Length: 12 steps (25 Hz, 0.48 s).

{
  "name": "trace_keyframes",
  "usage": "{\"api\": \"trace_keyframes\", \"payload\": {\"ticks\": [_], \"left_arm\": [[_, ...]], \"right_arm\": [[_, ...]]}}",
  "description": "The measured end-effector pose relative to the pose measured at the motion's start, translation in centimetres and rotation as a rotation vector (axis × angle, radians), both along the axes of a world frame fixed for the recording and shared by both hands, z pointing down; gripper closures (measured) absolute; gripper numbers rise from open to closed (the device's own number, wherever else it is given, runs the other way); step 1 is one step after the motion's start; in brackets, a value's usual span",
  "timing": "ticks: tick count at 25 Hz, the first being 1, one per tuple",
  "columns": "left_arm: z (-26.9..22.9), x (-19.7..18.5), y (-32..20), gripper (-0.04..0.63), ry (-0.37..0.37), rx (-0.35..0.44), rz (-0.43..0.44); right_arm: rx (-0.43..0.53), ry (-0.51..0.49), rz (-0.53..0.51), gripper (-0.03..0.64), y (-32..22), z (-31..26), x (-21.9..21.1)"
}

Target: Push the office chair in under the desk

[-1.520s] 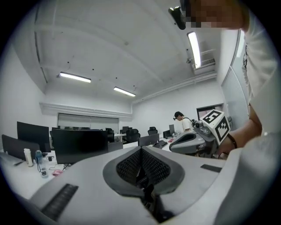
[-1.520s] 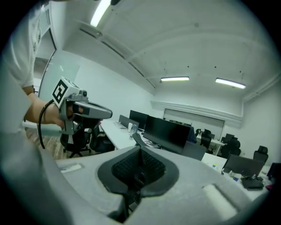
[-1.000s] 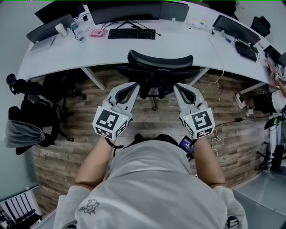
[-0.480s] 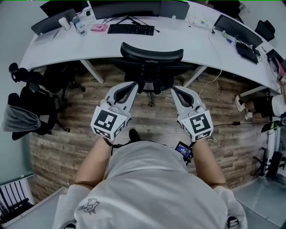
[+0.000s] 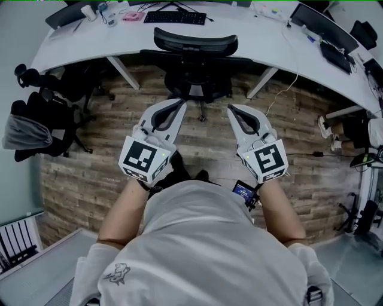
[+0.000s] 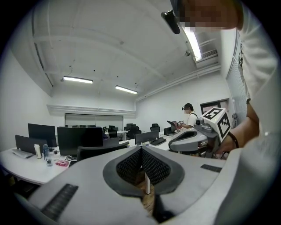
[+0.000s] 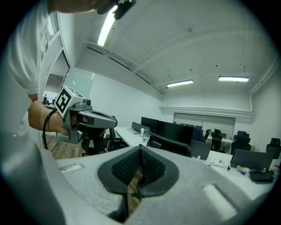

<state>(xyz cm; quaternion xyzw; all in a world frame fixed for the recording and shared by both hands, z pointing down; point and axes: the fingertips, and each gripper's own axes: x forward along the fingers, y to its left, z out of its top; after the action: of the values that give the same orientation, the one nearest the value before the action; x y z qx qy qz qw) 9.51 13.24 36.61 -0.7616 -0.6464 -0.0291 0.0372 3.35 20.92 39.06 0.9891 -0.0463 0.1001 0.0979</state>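
The black office chair (image 5: 195, 42) stands at the white curved desk (image 5: 257, 42), its seat tucked under the desk edge and its backrest just outside it. My left gripper (image 5: 181, 103) and right gripper (image 5: 230, 109) hover over the wooden floor, side by side, a short way back from the chair and touching nothing. Both are shut with nothing between the jaws. In the left gripper view the shut tips (image 6: 141, 148) point at the chair's backrest (image 6: 94, 150). The right gripper view shows its shut tips (image 7: 140, 147) and the chair (image 7: 169, 144) beyond.
A keyboard (image 5: 174, 17) and a pink item (image 5: 133, 16) lie on the desk behind the chair. Other black chairs (image 5: 42, 119) crowd the left side. Cables run over the floor (image 5: 299, 156) at right, near a seated person's legs (image 5: 353, 131).
The desk and chair have slid up and away in the head view. Both grippers, earlier flanking the chair, now stand clear of it; the chair sits further under the desk.
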Motion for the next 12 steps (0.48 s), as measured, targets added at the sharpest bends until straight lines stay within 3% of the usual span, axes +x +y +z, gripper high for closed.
{"api": "trace_keyframes", "payload": {"ticks": [12], "left_arm": [[-0.6, -6.7, -3.2, 0.597, 0.003, -0.034, 0.054]], "right_arm": [[0.007, 0.000, 0.013, 0.614, -4.5, 1.1, -5.8]]}}
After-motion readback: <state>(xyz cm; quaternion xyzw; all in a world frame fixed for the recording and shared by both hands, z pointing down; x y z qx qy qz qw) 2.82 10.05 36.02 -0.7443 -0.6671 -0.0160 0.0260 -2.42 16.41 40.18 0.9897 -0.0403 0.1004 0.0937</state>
